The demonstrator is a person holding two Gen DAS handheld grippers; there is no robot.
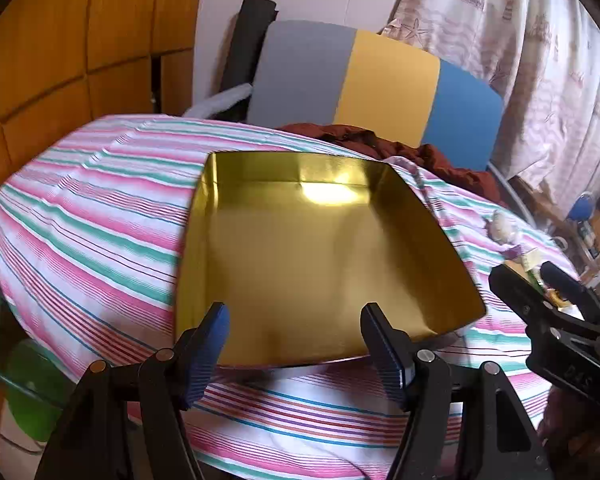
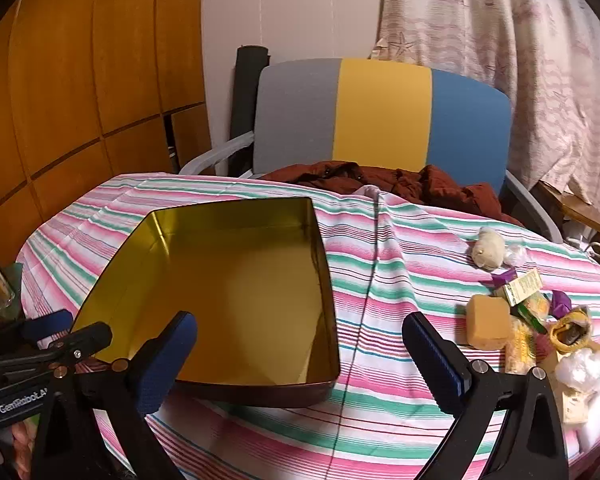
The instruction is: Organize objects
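both wrist views look forward, close, downward; share gold tin (image 1: 324, 248) (image 2: 228, 300).

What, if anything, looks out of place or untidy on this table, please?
The small items lie in a loose jumble on the striped cloth to the right, while the gold tin sits empty. A dark red garment is crumpled at the far edge.

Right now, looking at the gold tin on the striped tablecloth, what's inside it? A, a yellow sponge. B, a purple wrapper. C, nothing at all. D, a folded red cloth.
C: the gold tin shows only its bare shiny floor in both views, while the yellow sponge and the purple wrapper lie on the striped tablecloth to its right, and the red cloth sits behind the table.
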